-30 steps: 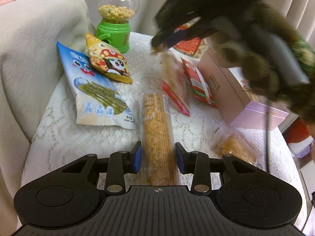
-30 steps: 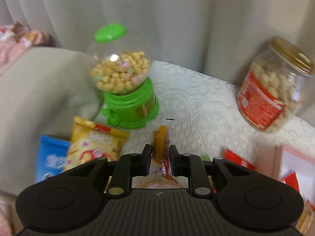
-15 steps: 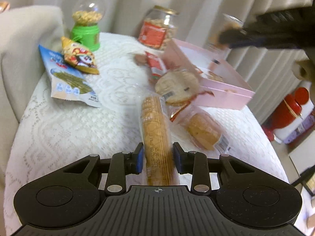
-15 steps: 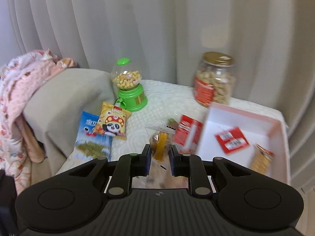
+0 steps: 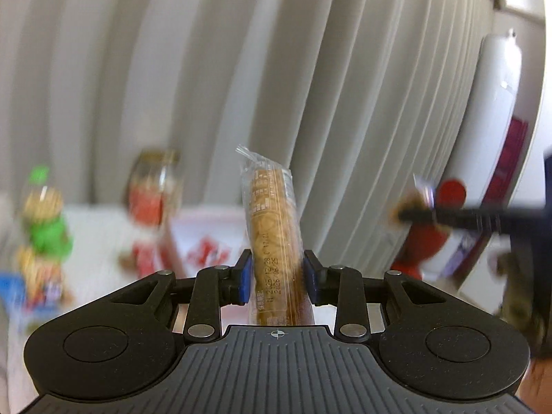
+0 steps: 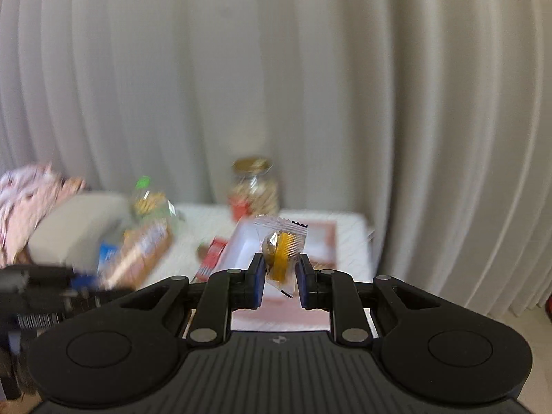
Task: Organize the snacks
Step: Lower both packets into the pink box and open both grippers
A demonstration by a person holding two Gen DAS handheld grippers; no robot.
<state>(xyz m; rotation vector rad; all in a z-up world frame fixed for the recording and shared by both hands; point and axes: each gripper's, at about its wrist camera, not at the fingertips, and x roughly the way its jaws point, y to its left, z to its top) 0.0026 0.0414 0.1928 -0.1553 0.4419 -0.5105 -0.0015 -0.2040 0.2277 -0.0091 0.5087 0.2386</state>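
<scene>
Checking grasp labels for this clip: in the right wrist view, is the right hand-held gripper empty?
No: the right hand-held gripper is shut on a small clear-wrapped yellow snack packet, pinched between its blue pads.

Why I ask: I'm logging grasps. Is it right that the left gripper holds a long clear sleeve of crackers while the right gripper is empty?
Not quite. In the right wrist view, the right gripper is shut on a small clear-wrapped yellow snack. The left gripper does hold the cracker sleeve.

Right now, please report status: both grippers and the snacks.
Left gripper shut on cracker sleeve. Right gripper shut on small wrapped snack. Pink box ahead, path open.
</scene>
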